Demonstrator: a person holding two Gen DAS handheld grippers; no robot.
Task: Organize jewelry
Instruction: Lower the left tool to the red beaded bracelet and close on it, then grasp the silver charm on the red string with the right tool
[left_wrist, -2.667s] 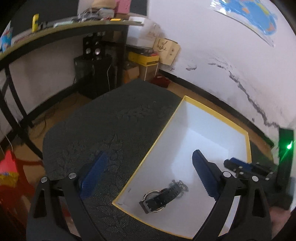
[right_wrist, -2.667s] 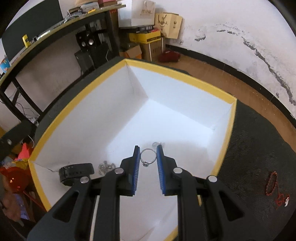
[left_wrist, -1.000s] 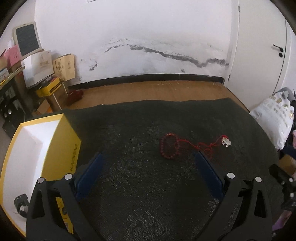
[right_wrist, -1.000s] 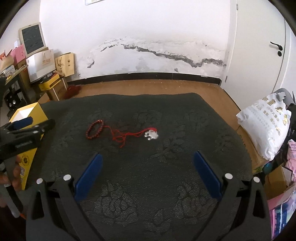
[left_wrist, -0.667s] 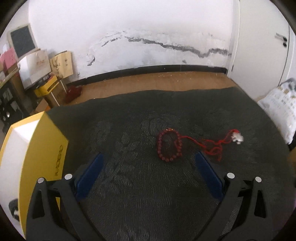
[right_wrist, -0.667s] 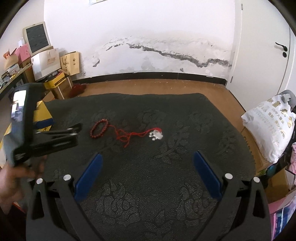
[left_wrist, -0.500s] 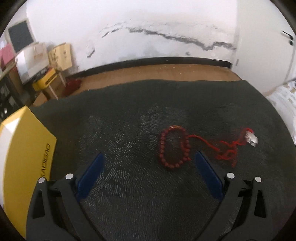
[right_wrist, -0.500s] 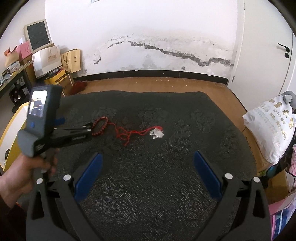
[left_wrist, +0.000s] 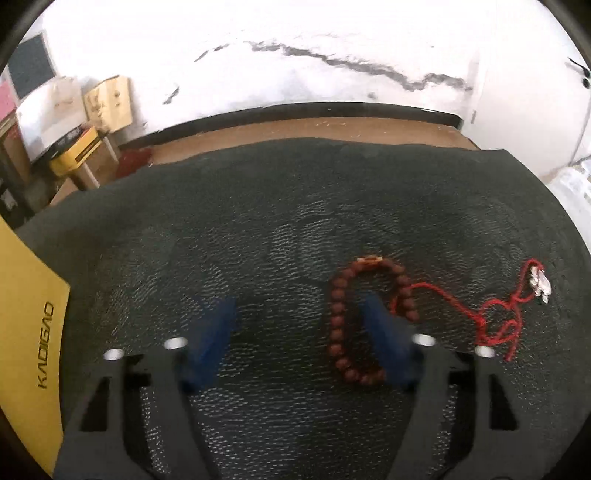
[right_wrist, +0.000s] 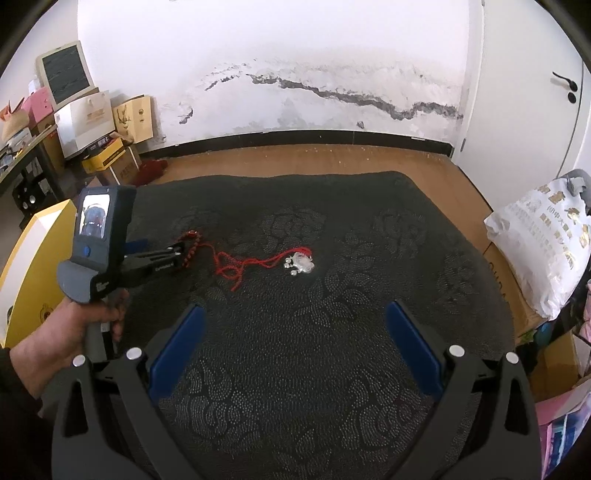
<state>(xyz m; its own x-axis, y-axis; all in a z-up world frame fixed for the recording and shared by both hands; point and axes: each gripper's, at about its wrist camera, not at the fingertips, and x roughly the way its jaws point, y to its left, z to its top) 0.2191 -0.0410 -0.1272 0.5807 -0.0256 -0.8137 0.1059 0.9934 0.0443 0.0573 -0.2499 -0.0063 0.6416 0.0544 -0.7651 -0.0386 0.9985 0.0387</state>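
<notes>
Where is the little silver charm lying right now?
The silver charm lies on the dark patterned cloth, at the right end of the red cord. The brown bead bracelet at the left gripper lies at the cord's other end.

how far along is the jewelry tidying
Partly done, by the look of it. The bead bracelet and the red cord with its silver charm lie on the dark cloth, outside the yellow box. The left gripper has just been closing around one side of the bracelet; the right gripper hangs open.
</notes>
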